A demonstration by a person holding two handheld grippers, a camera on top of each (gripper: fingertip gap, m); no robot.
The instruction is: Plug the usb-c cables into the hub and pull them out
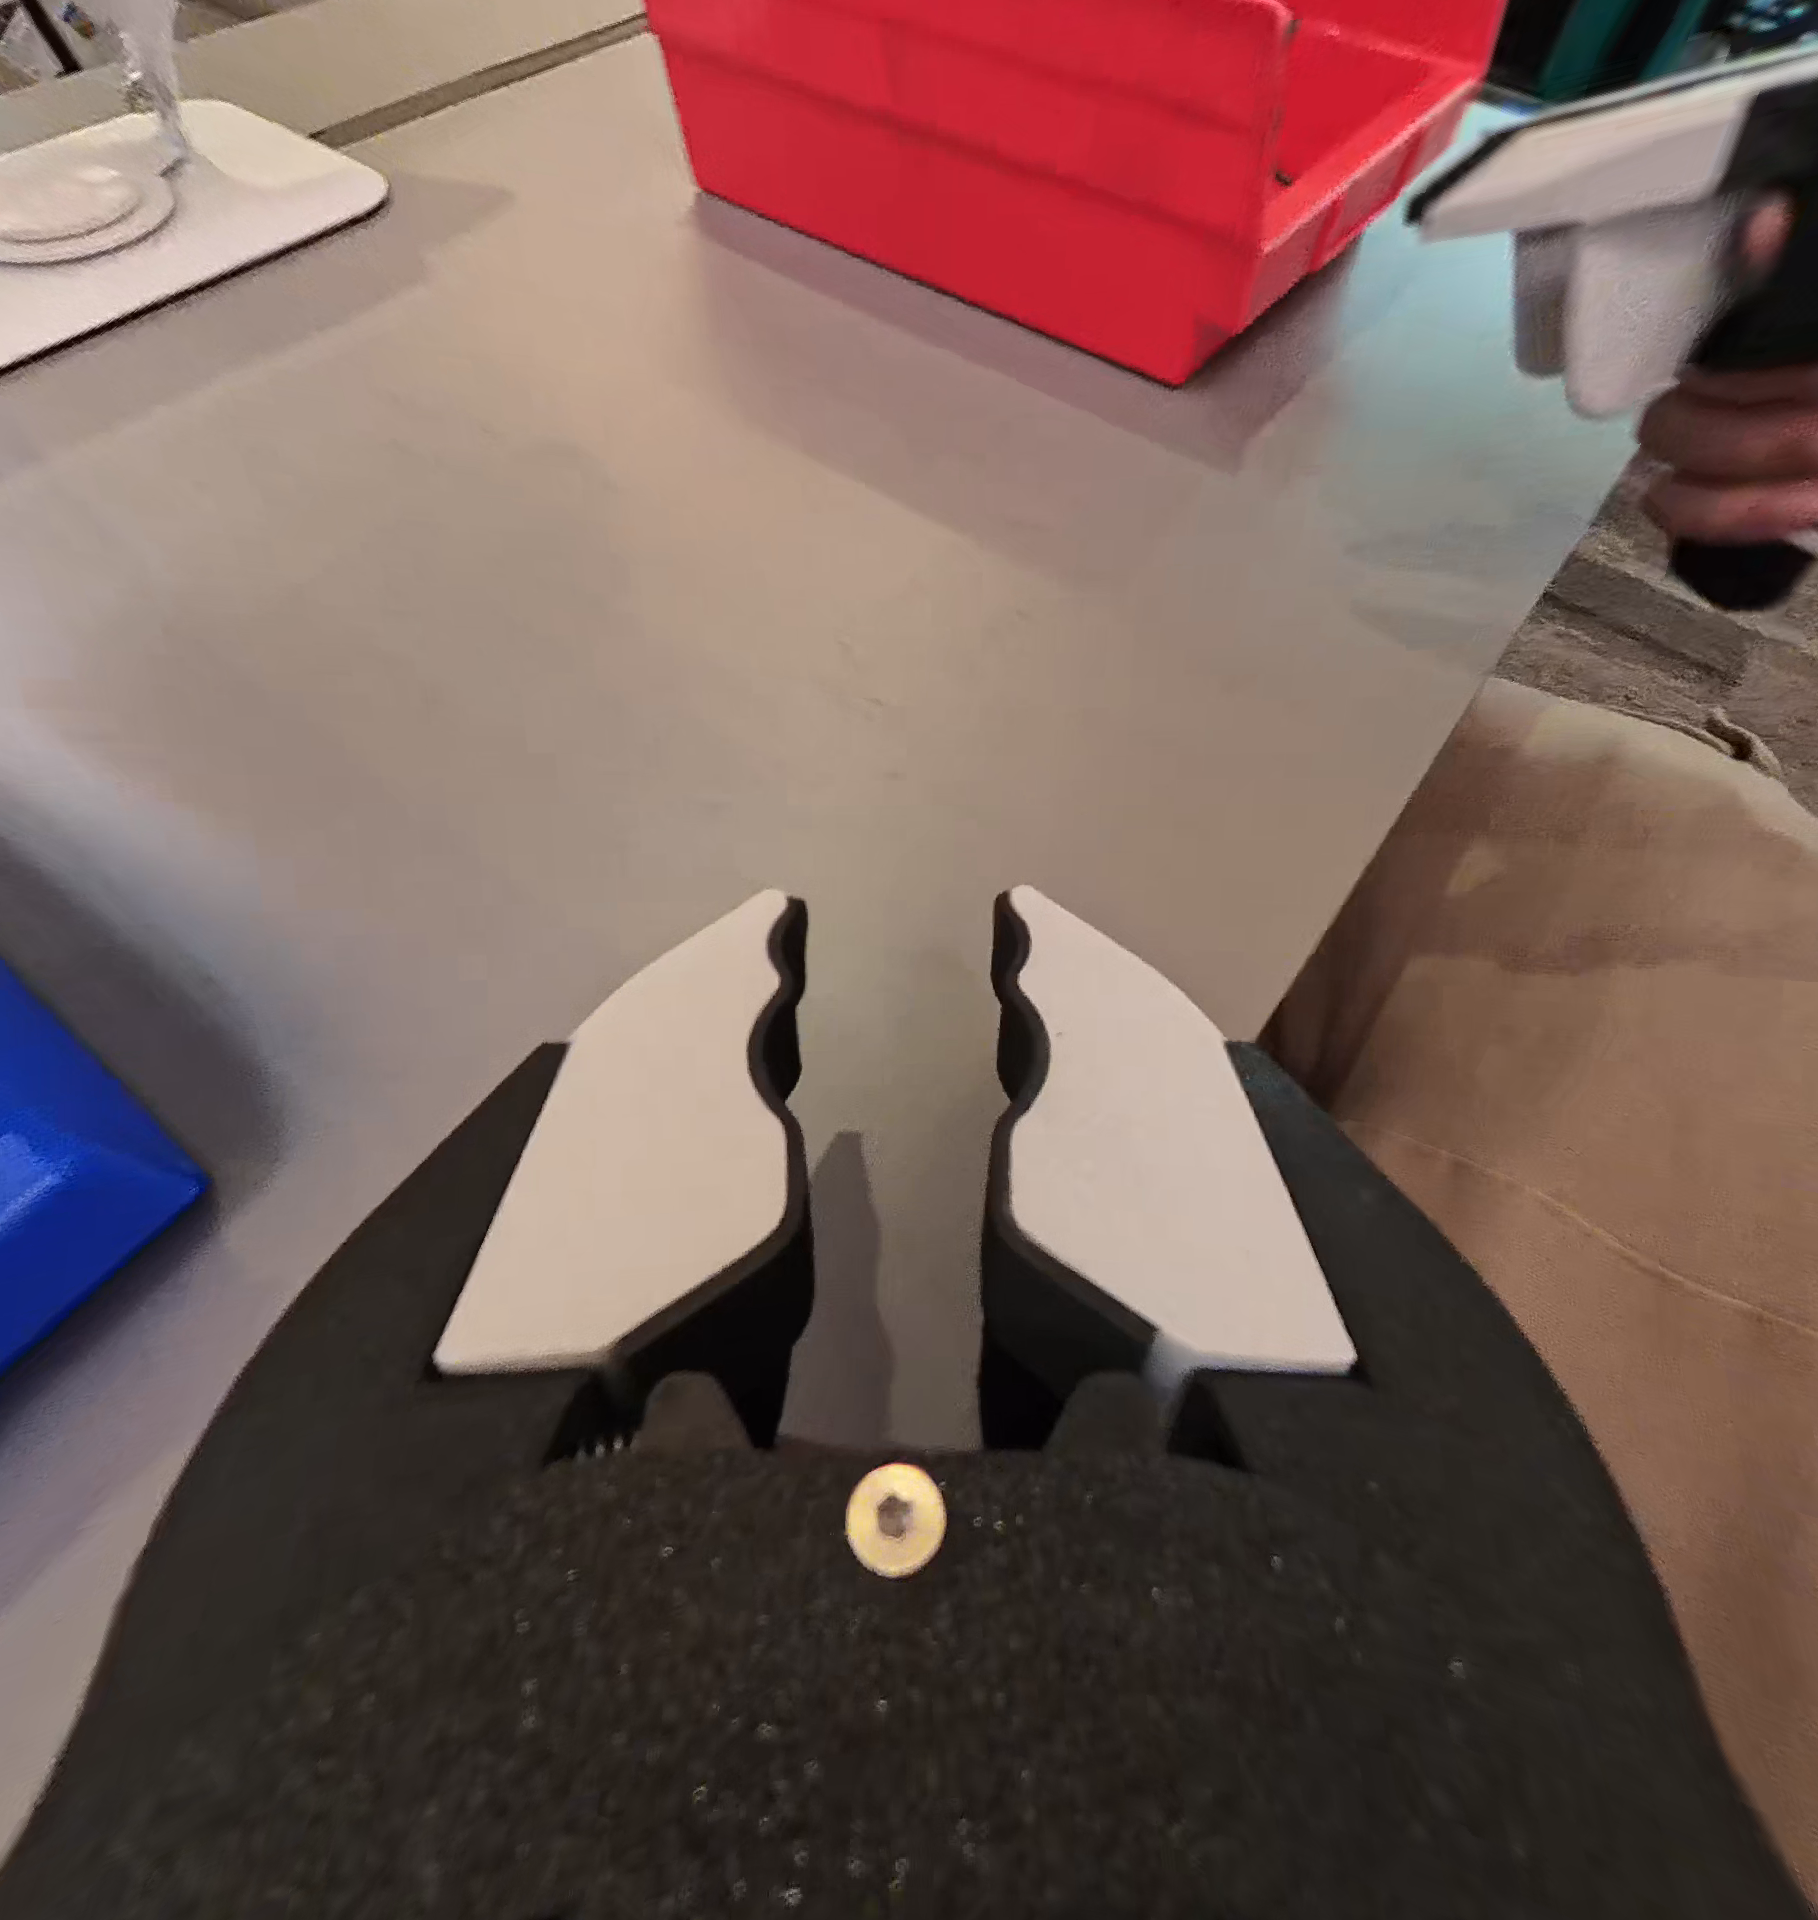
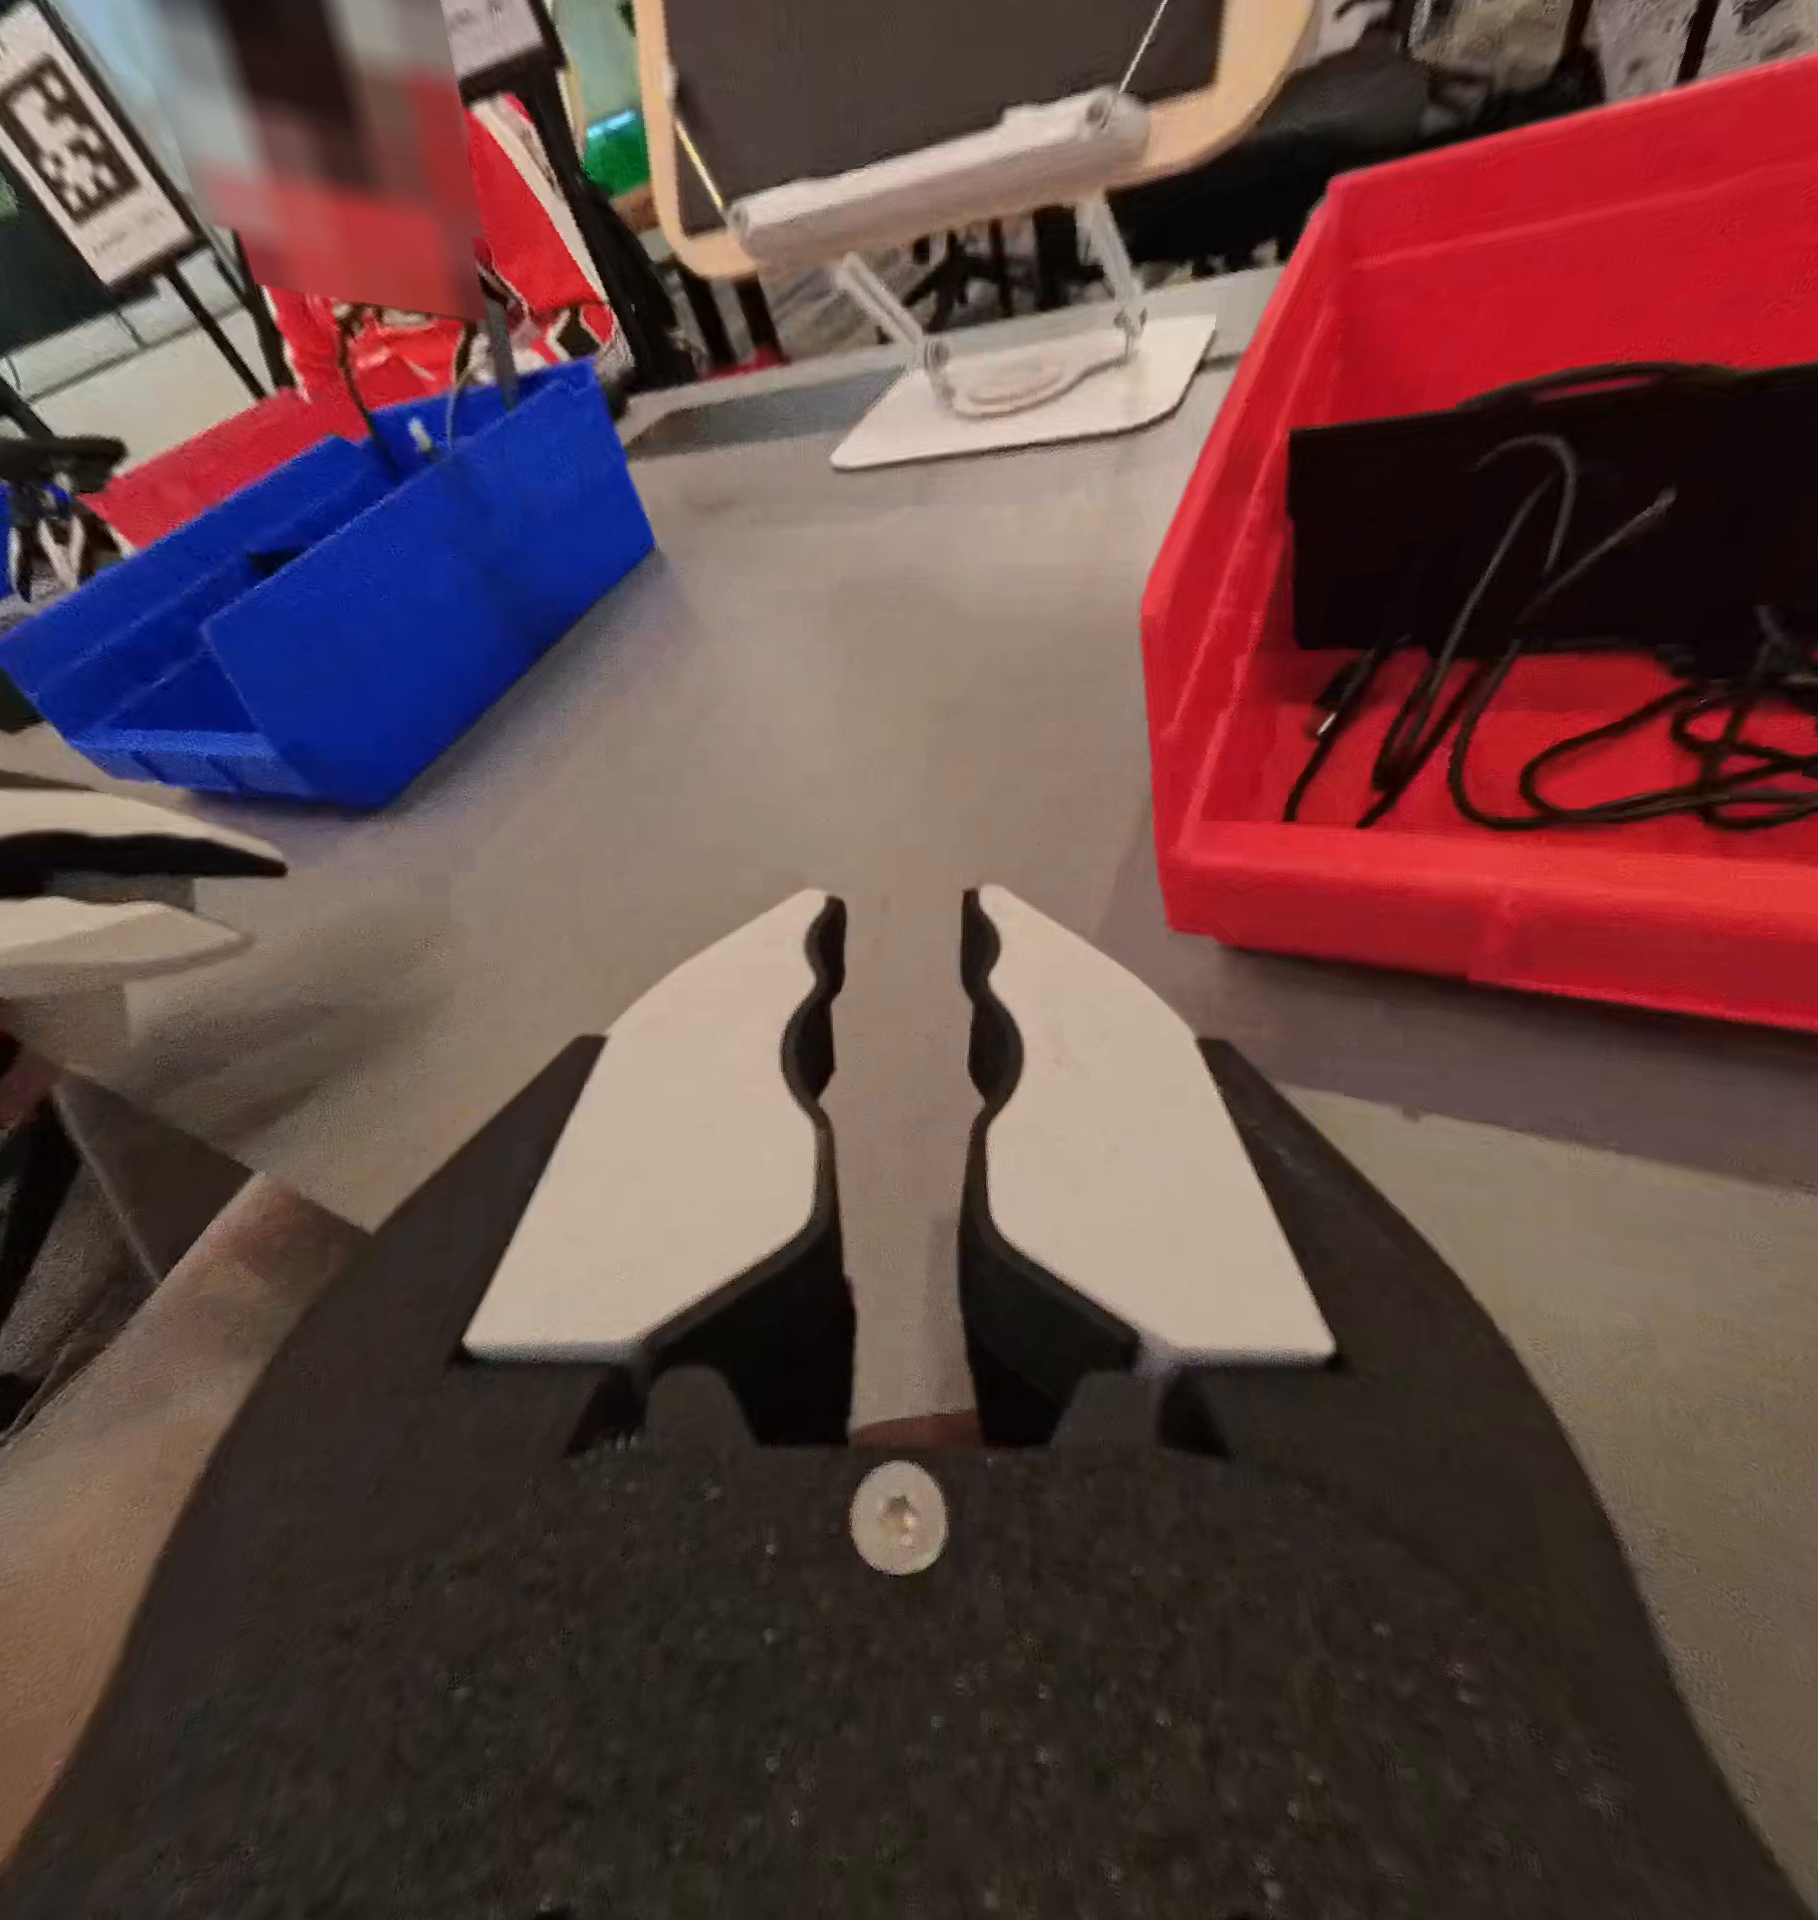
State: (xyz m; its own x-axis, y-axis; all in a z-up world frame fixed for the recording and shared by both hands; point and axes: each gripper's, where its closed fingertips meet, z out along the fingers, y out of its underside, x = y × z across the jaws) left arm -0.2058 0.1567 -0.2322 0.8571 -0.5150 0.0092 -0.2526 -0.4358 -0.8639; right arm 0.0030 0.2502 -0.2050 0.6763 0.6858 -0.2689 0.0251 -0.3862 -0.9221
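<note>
My left gripper (image 1: 899, 914) hangs low over the grey table (image 1: 593, 644) near its front edge, its white fingers (image 1: 666, 1122) parted with a clear gap and nothing between them. My right gripper (image 2: 903, 909) sits the same way over the table's bare middle, jaws apart but a little narrower, also holding nothing. From the left wrist view I see the right gripper off to the upper right, blurred, with a hand (image 1: 1757, 457) wrapped round its black handle, out beyond the table's corner above the floor. From the right wrist view the tips of the left gripper poke in at the left edge. Just right of my right gripper stands a red bin (image 2: 1507, 914), open toward me; inside it a tangle of thin black usb-c cables (image 2: 1611, 748) lies on the bin floor, some looping up to a black flat block (image 2: 1611, 520) standing against the back, which I take for the hub, though I cannot tell whether any plug is seated in it. Farther off to the left is a blue bin (image 2: 385, 644) with a few wires sticking up from it. Beyond both, near the table's far edge, a white stand on a flat base (image 2: 1040, 405) rests well apart from the bins. Tan fabric (image 1: 1611, 1143) fills the lower right of the left wrist view.
</note>
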